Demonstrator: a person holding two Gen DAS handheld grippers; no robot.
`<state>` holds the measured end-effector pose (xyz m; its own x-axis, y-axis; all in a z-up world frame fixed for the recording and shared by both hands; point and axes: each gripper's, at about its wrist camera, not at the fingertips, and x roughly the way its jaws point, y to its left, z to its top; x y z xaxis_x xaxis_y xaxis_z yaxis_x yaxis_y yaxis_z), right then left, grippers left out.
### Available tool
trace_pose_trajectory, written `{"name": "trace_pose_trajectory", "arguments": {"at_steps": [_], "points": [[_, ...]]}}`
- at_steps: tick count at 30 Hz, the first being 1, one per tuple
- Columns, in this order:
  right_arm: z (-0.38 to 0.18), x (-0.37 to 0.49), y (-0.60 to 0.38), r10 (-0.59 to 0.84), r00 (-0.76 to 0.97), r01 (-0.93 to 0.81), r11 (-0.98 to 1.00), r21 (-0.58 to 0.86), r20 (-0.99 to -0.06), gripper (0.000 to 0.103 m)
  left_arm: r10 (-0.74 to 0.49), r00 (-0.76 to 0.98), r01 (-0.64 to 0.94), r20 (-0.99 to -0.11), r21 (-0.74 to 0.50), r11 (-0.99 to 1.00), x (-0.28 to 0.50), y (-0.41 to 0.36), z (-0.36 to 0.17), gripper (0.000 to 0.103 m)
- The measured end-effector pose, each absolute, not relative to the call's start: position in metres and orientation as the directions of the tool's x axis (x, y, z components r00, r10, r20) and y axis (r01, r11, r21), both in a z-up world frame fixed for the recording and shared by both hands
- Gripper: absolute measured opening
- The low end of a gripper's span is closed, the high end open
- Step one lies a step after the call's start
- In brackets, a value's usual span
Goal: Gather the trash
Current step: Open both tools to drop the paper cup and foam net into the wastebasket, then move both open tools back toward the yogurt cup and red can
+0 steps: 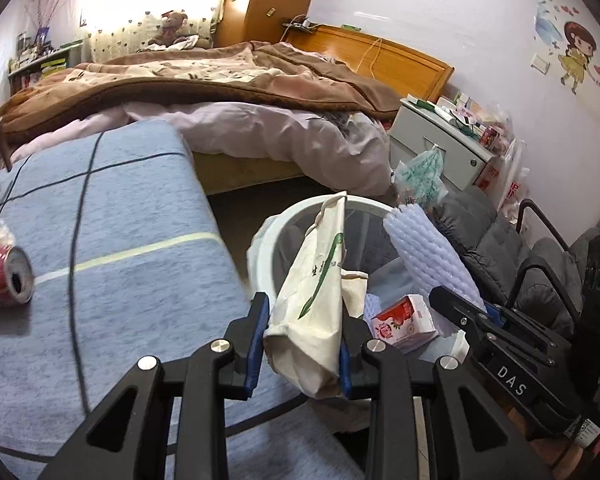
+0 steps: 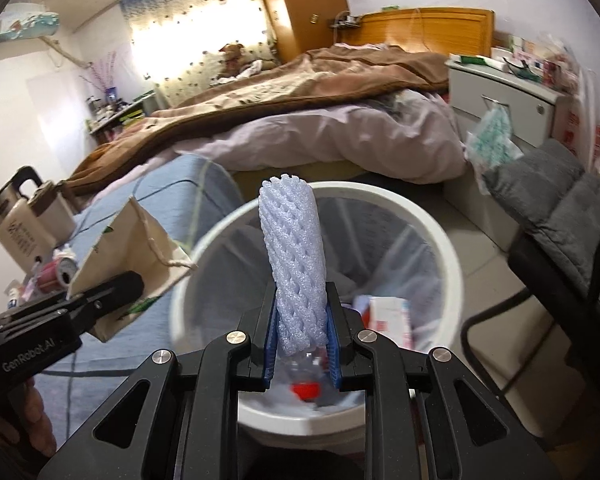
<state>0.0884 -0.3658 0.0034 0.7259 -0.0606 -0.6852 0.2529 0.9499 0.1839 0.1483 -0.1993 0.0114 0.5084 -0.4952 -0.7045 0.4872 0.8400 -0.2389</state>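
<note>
My left gripper (image 1: 300,344) is shut on a crumpled cream paper bag (image 1: 316,292) with green print, held over the near rim of a white trash bin (image 1: 266,256). My right gripper (image 2: 300,344) is shut on a pale lilac foam net sleeve (image 2: 292,256), upright above the same bin (image 2: 452,264). The sleeve also shows in the left wrist view (image 1: 428,256), and the bag in the right wrist view (image 2: 140,256). Inside the bin lie a red and white carton (image 1: 404,320) and a clear bottle with a red cap (image 2: 306,390). A crushed red can (image 1: 4,276) lies on the blue cloth.
A blue-covered table (image 1: 120,260) with black cables stands left of the bin. A kettle (image 2: 24,216) stands on it. A bed with brown blanket (image 1: 220,80) lies behind. A grey cushioned chair (image 2: 560,220) and a white cabinet (image 1: 440,144) stand to the right.
</note>
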Motion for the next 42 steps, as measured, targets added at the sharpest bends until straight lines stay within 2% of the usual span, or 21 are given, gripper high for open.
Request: {"name": "trace_pose_trajectory", "arguments": {"at_steps": [10,12,15,17,20,21,24,37,42], "points": [[-0.016,0.097,-0.395,-0.102,0.667,0.312,0.938,0.153,-0.738,0.022,-0.498,0.468,0.521,-0.730,-0.227,0.823,0.154,-0.238,0.002,0.032],[-0.020,0.098,-0.396,-0.102,0.652,0.312,0.939,0.143,-0.752,0.024,-0.512,0.444,0.518,-0.735,-0.256,0.816,0.156,-0.241,-0.002,0.038],[-0.021,0.097,-0.399,-0.135,0.648,0.335,0.934,0.122,-0.750,0.036,-0.488,0.449,0.499,-0.749,-0.243,0.832,0.158,-0.240,-0.007,0.050],[-0.023,0.095,-0.401,-0.127,0.649,0.335,0.933,0.132,-0.750,0.050,-0.498,0.439,0.491,-0.748,-0.265,0.830,0.158,-0.235,-0.008,0.050],[-0.023,0.095,-0.400,-0.128,0.651,0.338,0.931,0.136,-0.748,0.051,-0.485,0.459,0.488,-0.745,-0.245,0.838,0.156,-0.232,-0.006,0.061],[-0.023,0.094,-0.399,-0.127,0.653,0.337,0.932,0.137,-0.746,0.051,-0.482,0.465,0.486,-0.742,-0.241,0.840,0.155,-0.231,-0.005,0.062],[-0.020,0.092,-0.396,-0.121,0.662,0.334,0.931,0.147,-0.739,0.051,-0.486,0.464,0.479,-0.740,-0.252,0.841,0.155,-0.225,-0.003,0.062],[0.001,0.076,-0.363,-0.097,0.718,0.292,0.941,0.172,-0.689,0.051,-0.394,0.581,0.427,-0.712,-0.145,0.892,0.129,-0.185,0.014,0.063],[0.006,0.070,-0.347,-0.093,0.731,0.281,0.944,0.174,-0.677,0.051,-0.398,0.585,0.403,-0.707,-0.173,0.899,0.125,-0.166,0.018,0.064]]}}
